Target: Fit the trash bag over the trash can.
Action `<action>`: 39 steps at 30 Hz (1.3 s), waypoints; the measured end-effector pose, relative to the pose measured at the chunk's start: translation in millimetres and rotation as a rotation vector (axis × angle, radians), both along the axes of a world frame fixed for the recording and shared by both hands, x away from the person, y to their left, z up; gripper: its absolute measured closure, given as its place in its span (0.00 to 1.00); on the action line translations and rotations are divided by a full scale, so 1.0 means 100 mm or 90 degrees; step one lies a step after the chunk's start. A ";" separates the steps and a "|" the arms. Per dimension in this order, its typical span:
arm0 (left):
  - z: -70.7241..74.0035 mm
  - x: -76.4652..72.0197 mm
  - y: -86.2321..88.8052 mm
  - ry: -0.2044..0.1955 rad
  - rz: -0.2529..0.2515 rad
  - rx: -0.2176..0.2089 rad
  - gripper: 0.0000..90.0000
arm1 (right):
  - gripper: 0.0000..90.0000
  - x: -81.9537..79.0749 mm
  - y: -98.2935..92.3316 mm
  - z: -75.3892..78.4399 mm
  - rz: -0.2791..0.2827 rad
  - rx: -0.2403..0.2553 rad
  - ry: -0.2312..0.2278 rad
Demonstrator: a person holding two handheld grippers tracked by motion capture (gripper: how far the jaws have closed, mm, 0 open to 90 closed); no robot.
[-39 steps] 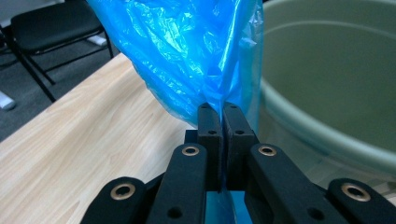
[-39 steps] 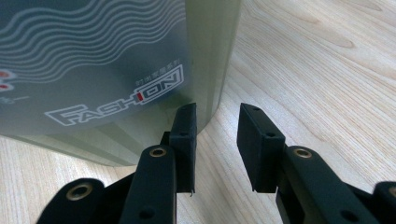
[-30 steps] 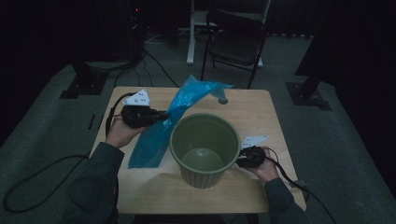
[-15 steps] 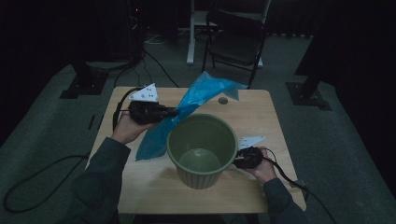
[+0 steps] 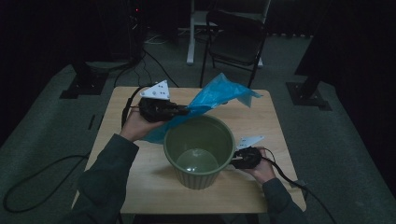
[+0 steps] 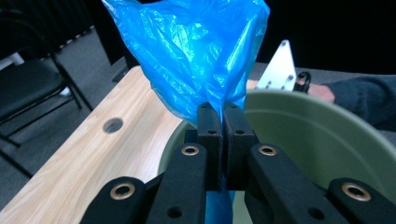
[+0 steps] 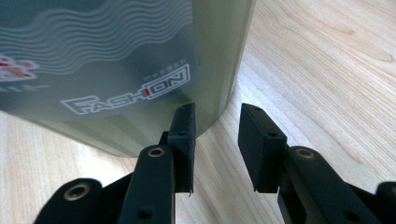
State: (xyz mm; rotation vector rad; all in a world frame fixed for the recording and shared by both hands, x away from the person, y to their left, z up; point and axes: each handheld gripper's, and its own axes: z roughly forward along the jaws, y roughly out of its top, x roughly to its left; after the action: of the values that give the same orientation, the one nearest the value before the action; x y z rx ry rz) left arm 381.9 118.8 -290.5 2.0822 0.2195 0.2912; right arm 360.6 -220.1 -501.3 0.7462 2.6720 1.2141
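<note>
A green plastic bin (image 5: 198, 149) stands in the middle of the wooden table (image 5: 261, 196). My left gripper (image 5: 184, 111) hovers over the bin's far-left rim, shut on a crumpled blue plastic bag (image 5: 219, 93) that trails up and to the right. In the left gripper view the pads (image 6: 223, 135) pinch the blue bag (image 6: 187, 46) above the bin's rim (image 6: 327, 140). My right gripper (image 5: 235, 161) rests low against the bin's right side. Its jaws have just been opening, and the right gripper (image 7: 217, 135) stands open with the bin's wall (image 7: 116, 56) just ahead and nothing pressed between the pads.
A cable hole (image 6: 112, 125) lies in the tabletop beyond the bin. A black chair (image 5: 238, 42) stands behind the table's far edge, with stand bases (image 5: 79, 86) on the floor at both sides. Cables trail from both grippers off the table.
My left gripper has risen and moved toward the bin with the blue bag, lifting the bag's lower part off the table. The right hand has stayed beside the bin.
</note>
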 end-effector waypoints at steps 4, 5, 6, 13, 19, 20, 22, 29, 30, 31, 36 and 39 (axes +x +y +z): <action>0.03 -0.06 -0.14 0.000 -0.024 0.000 0.98 | 0.74 -0.01 -0.01 0.02 0.007 0.001 0.001; 0.03 -0.06 -0.14 0.000 -0.024 0.000 0.98 | 0.74 -0.01 -0.01 0.02 0.007 0.001 0.001; 0.03 -0.07 -0.20 -0.001 -0.034 0.005 0.98 | 0.74 -0.02 -0.01 0.02 0.008 0.000 0.003; 0.05 -0.09 -0.40 0.000 -0.063 0.007 0.98 | 0.74 -0.02 -0.03 0.04 0.011 0.000 -0.002; 0.06 -0.11 -0.50 0.002 -0.077 0.010 0.98 | 0.74 -0.02 -0.04 0.04 0.007 0.001 -0.001; 0.08 -0.12 -0.56 0.001 -0.087 0.009 0.98 | 0.74 -0.02 -0.04 0.04 0.007 0.001 -0.001; 0.09 -0.13 -0.60 0.003 -0.094 0.002 0.98 | 0.74 -0.02 -0.05 0.05 0.004 0.002 0.003; 0.11 -0.16 -0.76 0.006 -0.117 0.000 0.98 | 0.74 0.01 -0.12 0.05 -0.005 0.007 -0.004; 0.11 -0.16 -0.76 0.006 -0.117 0.000 0.98 | 0.74 0.01 -0.12 0.05 -0.005 0.007 -0.004; 0.13 -0.18 -0.84 0.005 -0.124 0.001 0.98 | 0.74 0.01 -0.14 0.06 -0.009 0.009 -0.003; 0.16 -0.20 -0.96 0.011 -0.140 0.000 0.98 | 0.74 0.02 -0.18 0.06 -0.018 0.010 -0.003; 0.18 -0.22 -1.09 0.015 -0.150 -0.005 0.97 | 0.74 0.03 -0.21 0.06 -0.022 0.009 -0.002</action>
State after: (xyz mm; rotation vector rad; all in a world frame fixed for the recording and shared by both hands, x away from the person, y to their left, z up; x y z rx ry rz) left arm 360.1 10.2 -272.3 2.0804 -0.0119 0.1218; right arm 363.5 -240.8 -495.3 0.7890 2.6394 1.2269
